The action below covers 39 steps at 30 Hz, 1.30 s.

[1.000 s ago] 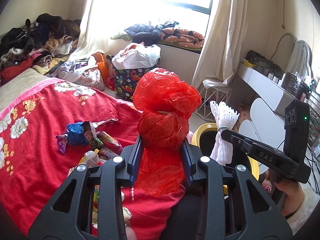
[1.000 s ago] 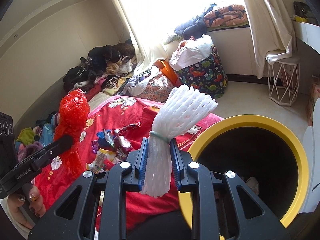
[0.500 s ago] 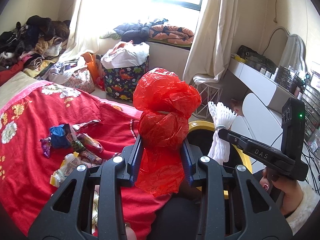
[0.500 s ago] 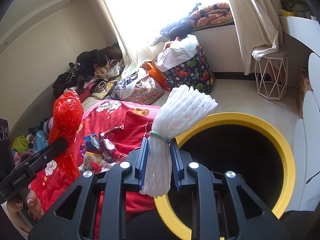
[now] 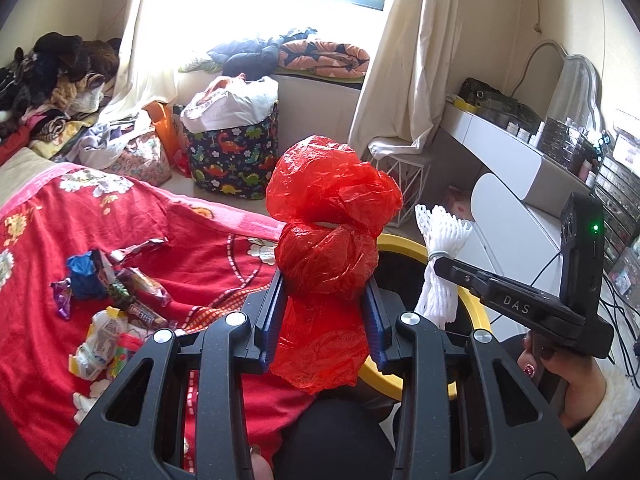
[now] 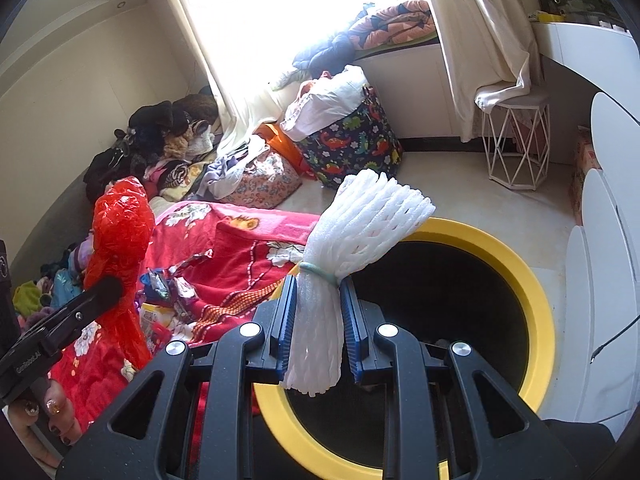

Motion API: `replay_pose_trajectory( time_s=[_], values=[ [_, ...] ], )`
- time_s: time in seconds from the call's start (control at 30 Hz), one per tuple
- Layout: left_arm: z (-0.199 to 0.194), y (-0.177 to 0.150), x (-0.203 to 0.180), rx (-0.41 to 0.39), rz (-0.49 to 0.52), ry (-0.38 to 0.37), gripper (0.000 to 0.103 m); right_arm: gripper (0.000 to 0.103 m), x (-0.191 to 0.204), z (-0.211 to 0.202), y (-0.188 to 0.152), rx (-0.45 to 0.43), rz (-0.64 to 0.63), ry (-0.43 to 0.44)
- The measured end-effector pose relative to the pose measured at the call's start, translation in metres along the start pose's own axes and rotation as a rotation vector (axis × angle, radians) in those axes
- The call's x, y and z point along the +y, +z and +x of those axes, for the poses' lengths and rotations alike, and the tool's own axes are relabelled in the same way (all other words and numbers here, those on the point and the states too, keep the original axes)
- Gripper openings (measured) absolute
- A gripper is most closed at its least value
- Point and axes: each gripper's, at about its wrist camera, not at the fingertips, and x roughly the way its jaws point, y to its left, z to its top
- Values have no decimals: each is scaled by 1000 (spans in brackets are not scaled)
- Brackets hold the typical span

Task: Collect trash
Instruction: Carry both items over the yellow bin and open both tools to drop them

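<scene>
Bedroom was pretty cluttered: a bed with a red floral blanket took up the left side, with a pile of clothes heaped at its far end and a dinosaur-print basket stuffed with laundry under the bright window. Loose snack wrappers were scattered across the blanket. Over by the right wall sat a white vanity desk with a mirror. The left gripper had its jaws clamped on a crumpled red plastic bag, which bulged up above the pads and hung down a bit below them. The right gripper was squeezed narrow on a bundle of white foam fruit netting, tied round the middle with a pale green rubber band. That bundle was right over the near rim of a round trash bin with a yellow rim and black inside, standing on the floor just beside the bed. Something pale lay at the bottom of the bin, couldn't really tell what. A hand with painted nails and a fuzzy white sleeve gripped the right handle.
</scene>
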Motion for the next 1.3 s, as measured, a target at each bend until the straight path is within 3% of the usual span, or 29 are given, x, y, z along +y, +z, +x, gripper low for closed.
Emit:
replay_pose_trajectory(
  time_s=[1.23,1.3],
  values=[
    [67,-10,-53,126,95,-92,29,25,-46,-3,-1,24,108,-82],
    [69,-11,-55,130,97,-97,30,31,-48,-4,-1,20,118,-88]
  ],
)
